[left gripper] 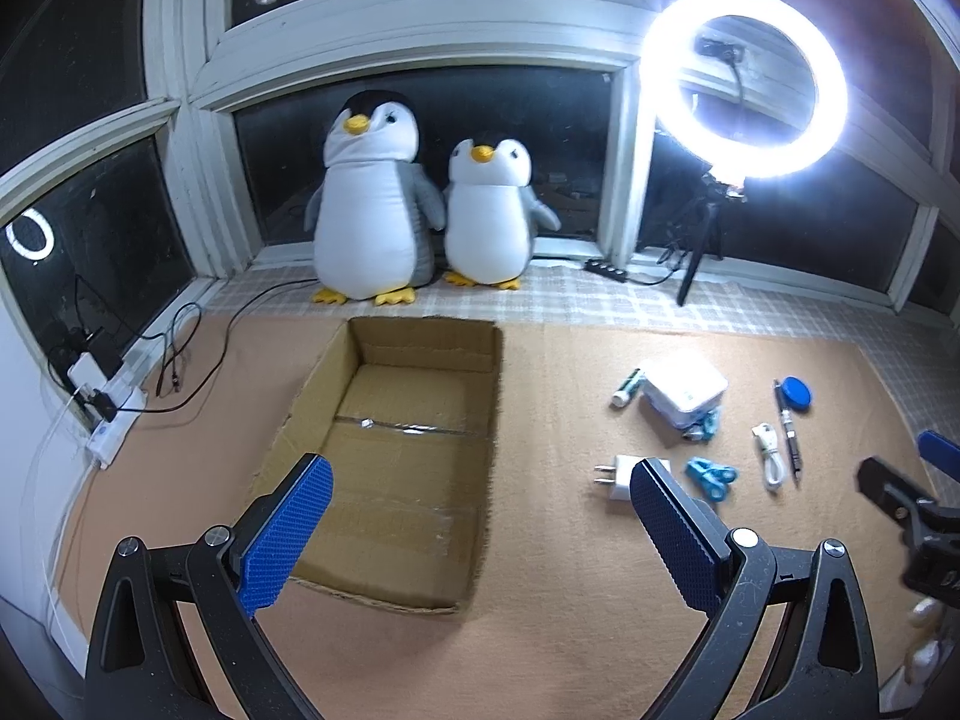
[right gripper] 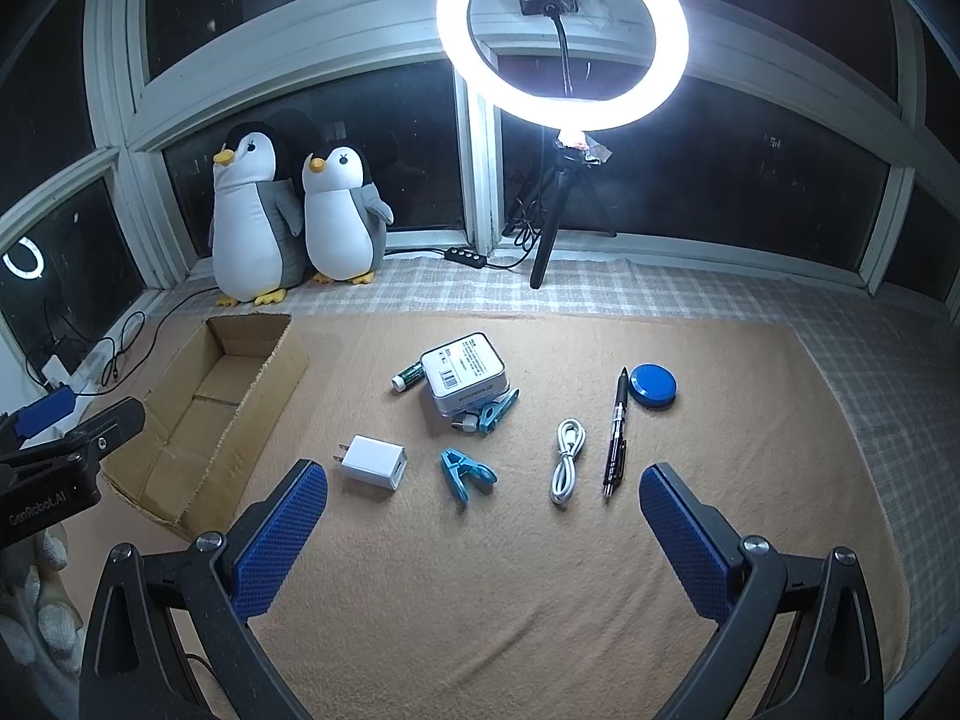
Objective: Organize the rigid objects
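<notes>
An open cardboard box (left gripper: 414, 414) (right gripper: 204, 408) lies empty on the tan mat. To its right are a white charger plug (right gripper: 375, 462) (left gripper: 618, 478), a teal clip (right gripper: 465, 474) (left gripper: 711, 477), a white tin (right gripper: 465, 381) (left gripper: 684, 390) with a second teal clip (right gripper: 495, 411) against it, a green-white tube (right gripper: 408, 375), a coiled white cable (right gripper: 567, 459) (left gripper: 769, 456), a black pen (right gripper: 617, 432) (left gripper: 787, 429) and a blue round lid (right gripper: 654, 385) (left gripper: 797, 391). My left gripper (left gripper: 480, 534) hangs open over the box's near right part. My right gripper (right gripper: 483, 540) hangs open, short of the small items.
Two plush penguins (left gripper: 372, 204) (right gripper: 348, 216) stand on the checked sill cloth behind the box. A lit ring light on a tripod (right gripper: 561, 30) (left gripper: 744, 81) stands at the back. Power strips and cables (left gripper: 114, 414) run along the left wall. Windows enclose the far side.
</notes>
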Motion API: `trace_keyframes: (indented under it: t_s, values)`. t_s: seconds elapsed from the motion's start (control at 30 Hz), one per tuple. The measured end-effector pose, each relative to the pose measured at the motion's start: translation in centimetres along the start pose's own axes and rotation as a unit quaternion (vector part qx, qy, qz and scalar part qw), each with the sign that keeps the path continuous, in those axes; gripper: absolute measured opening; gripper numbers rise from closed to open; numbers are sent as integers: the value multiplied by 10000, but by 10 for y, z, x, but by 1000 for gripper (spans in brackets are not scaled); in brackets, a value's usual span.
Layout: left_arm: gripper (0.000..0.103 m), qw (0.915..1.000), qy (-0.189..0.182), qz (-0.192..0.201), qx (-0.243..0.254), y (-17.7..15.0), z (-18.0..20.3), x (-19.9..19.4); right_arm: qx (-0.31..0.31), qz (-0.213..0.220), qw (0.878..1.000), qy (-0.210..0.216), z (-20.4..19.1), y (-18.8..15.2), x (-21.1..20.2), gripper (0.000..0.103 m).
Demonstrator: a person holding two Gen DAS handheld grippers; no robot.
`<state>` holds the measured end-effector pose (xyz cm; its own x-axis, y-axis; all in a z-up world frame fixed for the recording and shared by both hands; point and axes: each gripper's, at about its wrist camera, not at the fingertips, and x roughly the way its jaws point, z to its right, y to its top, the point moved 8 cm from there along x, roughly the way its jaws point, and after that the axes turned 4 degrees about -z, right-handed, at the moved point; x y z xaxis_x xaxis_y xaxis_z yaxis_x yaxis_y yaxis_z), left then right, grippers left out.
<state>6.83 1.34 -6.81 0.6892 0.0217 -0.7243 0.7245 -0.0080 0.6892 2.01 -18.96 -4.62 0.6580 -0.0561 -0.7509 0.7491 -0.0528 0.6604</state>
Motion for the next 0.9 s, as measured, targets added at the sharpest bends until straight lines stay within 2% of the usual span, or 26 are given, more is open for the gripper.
trace_keyframes:
  t_s: [0.23,0.47,0.67,0.9]
  values:
    - [101,9978,470,-273,-377,-12,-56,25,14,-79,10000,27,3,0,4,103]
    - [101,9919,831,-573,-767,-31,-119,51,-26,-170,9998,67,0,-1,10,103]
    - [100,9862,1062,-812,-974,-49,-155,72,-44,-236,9997,85,-2,-2,15,103]
    - [91,9785,1190,-1189,-1193,-70,-181,105,-51,-362,9992,157,-1,-5,24,103]
